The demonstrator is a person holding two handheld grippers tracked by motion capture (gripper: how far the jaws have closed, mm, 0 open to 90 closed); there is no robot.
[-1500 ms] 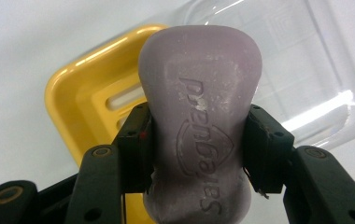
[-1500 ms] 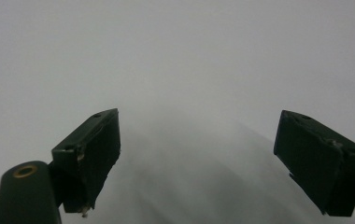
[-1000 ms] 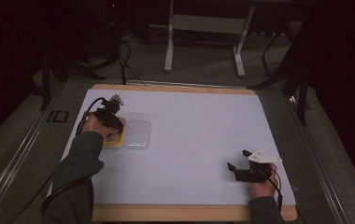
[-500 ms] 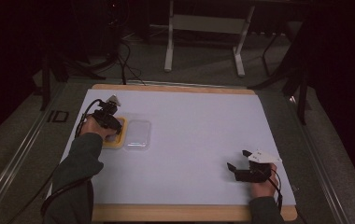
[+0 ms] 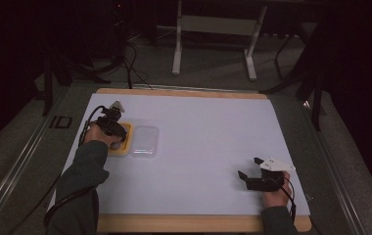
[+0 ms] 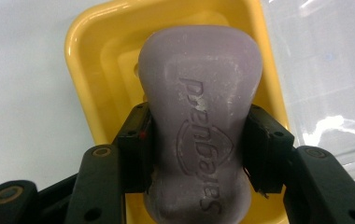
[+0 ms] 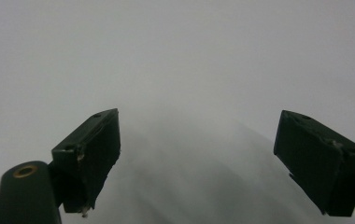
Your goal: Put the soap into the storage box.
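Observation:
A pale purple bar of soap [image 6: 199, 116] with embossed lettering lies in a yellow soap dish [image 6: 91, 70]. My left gripper [image 6: 199, 149] is shut on the bar, one black pad pressed on each long side. From above, that gripper [image 5: 113, 129] points down over the yellow dish [image 5: 125, 149] at the table's left. Beside the dish lies a clear plastic lid [image 5: 144, 141], seen close as a clear sheet [image 6: 320, 70]. My right gripper [image 5: 248, 175] rests low at the front right, jaws wide apart. Nothing sits between them over the white surface [image 7: 199, 154].
The white mat [image 5: 208, 132] covers a wooden table top with a bare edge [image 5: 184, 223] at the front. A metal stand [image 5: 213, 29] and cables stand on the dark floor behind the table.

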